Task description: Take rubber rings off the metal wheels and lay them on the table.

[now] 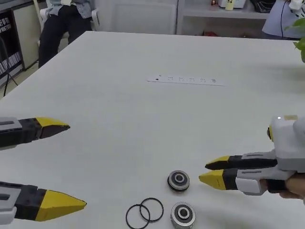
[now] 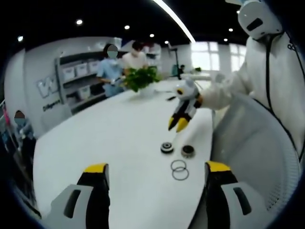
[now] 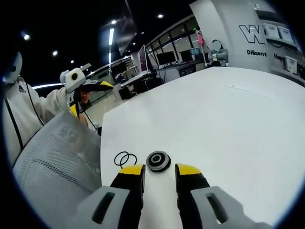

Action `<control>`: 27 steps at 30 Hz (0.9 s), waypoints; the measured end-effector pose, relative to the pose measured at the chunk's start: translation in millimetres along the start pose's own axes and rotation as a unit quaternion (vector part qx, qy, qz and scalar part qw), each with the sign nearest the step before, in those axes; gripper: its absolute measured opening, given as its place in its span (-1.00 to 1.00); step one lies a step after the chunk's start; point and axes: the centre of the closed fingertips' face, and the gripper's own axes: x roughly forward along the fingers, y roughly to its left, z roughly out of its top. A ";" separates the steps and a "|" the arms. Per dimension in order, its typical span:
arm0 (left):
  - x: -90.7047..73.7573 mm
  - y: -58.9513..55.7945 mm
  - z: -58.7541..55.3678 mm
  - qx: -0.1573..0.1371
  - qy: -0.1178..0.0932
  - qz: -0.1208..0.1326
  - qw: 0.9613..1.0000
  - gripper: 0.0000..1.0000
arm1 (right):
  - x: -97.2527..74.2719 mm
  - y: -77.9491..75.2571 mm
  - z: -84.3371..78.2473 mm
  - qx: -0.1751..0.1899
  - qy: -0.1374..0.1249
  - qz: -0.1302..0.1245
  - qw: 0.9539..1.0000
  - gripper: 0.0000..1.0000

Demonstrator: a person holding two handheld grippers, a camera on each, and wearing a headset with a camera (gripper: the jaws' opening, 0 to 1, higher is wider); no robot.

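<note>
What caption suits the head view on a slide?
Two rubber rings lie overlapping on the table beside two metal wheels; the right gripper, slightly open, points at the farther wheel.

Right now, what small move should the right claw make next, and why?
Probably ease the right claw forward onto the wheel just ahead of its tips: its jaws stand slightly apart and empty, lined up on that wheel. Two rings already lie on the table; the left claw hangs wide open.

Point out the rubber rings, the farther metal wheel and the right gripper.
rubber rings (image 1: pixel 141 205), head view, where the two bands cross.
farther metal wheel (image 1: pixel 178 180), head view, on its hub.
right gripper (image 1: pixel 202 172), head view, midway between its fingertips.
</note>
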 end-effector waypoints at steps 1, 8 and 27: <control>1.4 -0.1 3.5 0.001 -0.004 -0.001 1.000 0.66 | 0.0 0.0 -0.6 0.000 0.000 0.000 1.000 -0.56; 12.9 0.9 20.1 0.018 -0.016 -0.014 1.000 0.63 | 0.9 0.6 -5.6 0.000 0.001 0.000 1.000 -0.56; 65.4 -1.9 46.8 0.067 -0.028 -0.062 0.995 0.46 | 8.6 4.0 -12.7 0.006 -0.002 0.007 1.000 -0.54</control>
